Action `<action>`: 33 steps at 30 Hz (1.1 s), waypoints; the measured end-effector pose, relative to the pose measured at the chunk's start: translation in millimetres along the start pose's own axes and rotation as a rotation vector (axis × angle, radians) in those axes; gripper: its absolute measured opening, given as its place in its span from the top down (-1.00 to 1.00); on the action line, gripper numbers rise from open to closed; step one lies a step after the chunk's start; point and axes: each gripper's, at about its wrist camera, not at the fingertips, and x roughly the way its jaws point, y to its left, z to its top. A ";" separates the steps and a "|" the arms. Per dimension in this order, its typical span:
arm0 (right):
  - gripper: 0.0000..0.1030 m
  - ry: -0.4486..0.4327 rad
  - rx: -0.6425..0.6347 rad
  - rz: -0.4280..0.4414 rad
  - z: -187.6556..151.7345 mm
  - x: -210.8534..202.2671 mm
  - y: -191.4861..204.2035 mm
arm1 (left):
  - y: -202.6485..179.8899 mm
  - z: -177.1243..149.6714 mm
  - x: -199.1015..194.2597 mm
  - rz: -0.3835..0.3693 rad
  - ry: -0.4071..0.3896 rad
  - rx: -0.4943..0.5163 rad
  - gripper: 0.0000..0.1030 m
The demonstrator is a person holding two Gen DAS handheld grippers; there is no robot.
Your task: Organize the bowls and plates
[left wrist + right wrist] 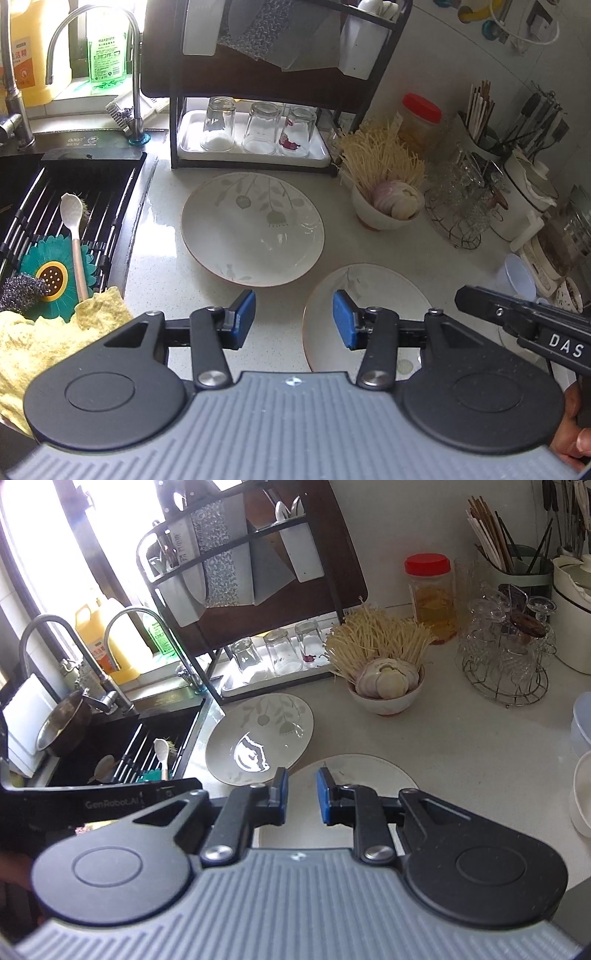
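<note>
Since the deep plate (253,229) lies on the pale counter (436,254) dead ahead of our left gripper (293,319), just past its fingertips, we judge that hand the nearer one for it, while the flat plate (369,295) sits closer to us and off to the right, partly under the left gripper's right finger and directly beneath our right gripper (302,794). Both pieces are round, so neither offers a long axis; the near rim is what any grasp would have to take. We see the deep plate as cream with a thin brown edge, grey-green leaf and flower prints, and a glossy well; the flat plate shares the cream glaze, brown rim and a fainter sprig. Our left jaws are parted and opening with nothing between the blue pads; our right jaws stand only narrowly apart, also empty, hovering over the flat plate. Further out stand the sink (74,206) to the left, the dish rack (255,147) with upturned glasses behind, and a bowl of noodles (388,206) to the right.
</note>
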 end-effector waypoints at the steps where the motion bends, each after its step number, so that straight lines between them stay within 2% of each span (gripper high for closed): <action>1: 0.59 0.022 -0.003 0.004 4.0 8.2 -1.9 | 1.7 2.4 2.7 -0.012 -0.003 -0.020 -0.02; 4: 0.59 0.087 0.015 0.049 17.2 33.5 -8.3 | 5.0 10.4 10.9 -0.002 -0.009 -0.050 -0.02; 9: 0.59 0.112 -0.010 0.077 37.7 62.3 -11.5 | 11.8 26.6 23.2 0.033 -0.027 -0.096 -0.02; 15: 0.59 0.175 -0.044 0.125 55.9 99.6 -14.4 | 26.1 42.9 42.9 0.063 -0.010 -0.147 -0.02; 22: 0.58 0.244 -0.045 0.169 62.8 131.9 -13.7 | 40.5 52.6 65.0 0.104 0.026 -0.176 -0.02; 29: 0.57 0.302 -0.034 0.179 65.8 157.3 -17.1 | 56.1 57.8 85.9 0.131 0.066 -0.204 -0.02; 30: 0.37 0.309 -0.027 0.179 66.3 161.2 -18.6 | 59.0 59.0 89.0 0.133 0.071 -0.210 -0.02; 31: 0.01 0.310 -0.018 0.181 66.4 163.7 -19.8 | 61.6 59.8 91.7 0.135 0.078 -0.215 -0.02; 33: -0.29 0.302 0.000 0.185 67.0 167.4 -21.6 | 67.5 61.7 97.5 0.140 0.089 -0.219 -0.03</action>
